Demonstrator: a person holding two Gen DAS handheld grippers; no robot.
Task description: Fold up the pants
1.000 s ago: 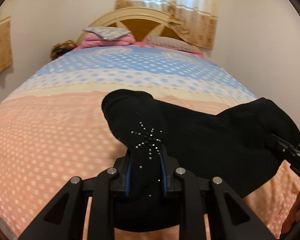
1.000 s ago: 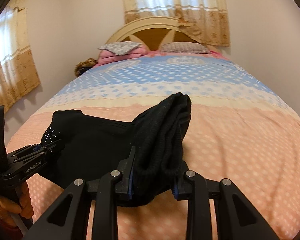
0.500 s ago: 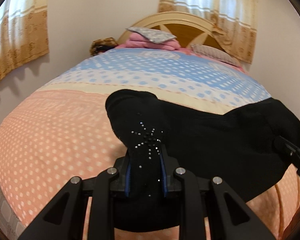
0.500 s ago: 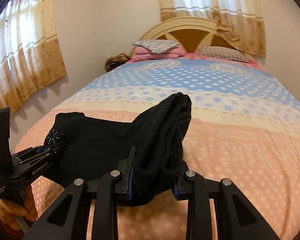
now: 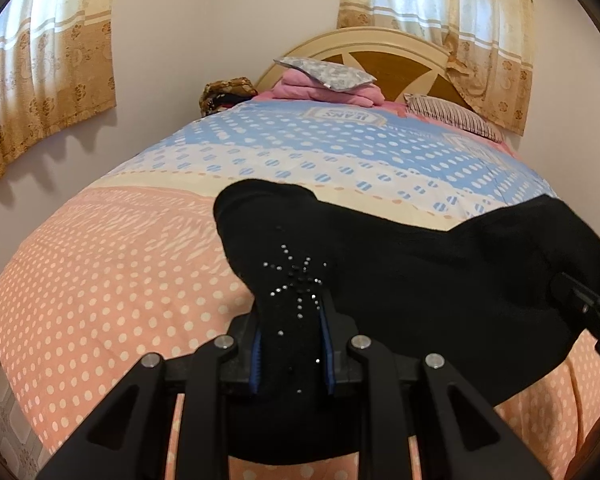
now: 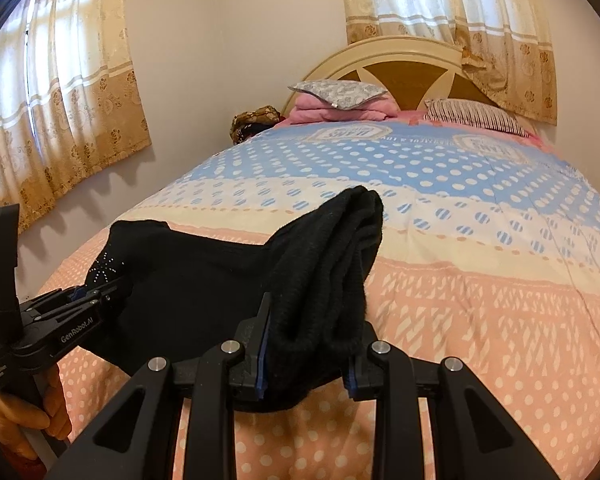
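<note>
pants (image 5: 440, 292): black, held up off the bed (image 5: 112, 280), strung between both grippers, middle sagging a bit

left gripper (image 5: 292, 344): jaws pinched tight on the end with the little rhinestone star, cloth bunched up between them

right gripper (image 6: 306, 350): jaws clamped on a thick wad of ribbed knit, several layers by the look of it, spilling out over the top

long axis: runs pretty much side to side, left gripper to right gripper, so the span sits across the bed, not pointing at the headboard

which way from the jaws: each end is right in its jaws, and the rest goes off sideways toward the other gripper

who's nearer: honestly a tie, each has its own end

next move, my guess: bring the two ends together or lay it flat on the pink part of the cover; can't tell which end is the waist
</note>
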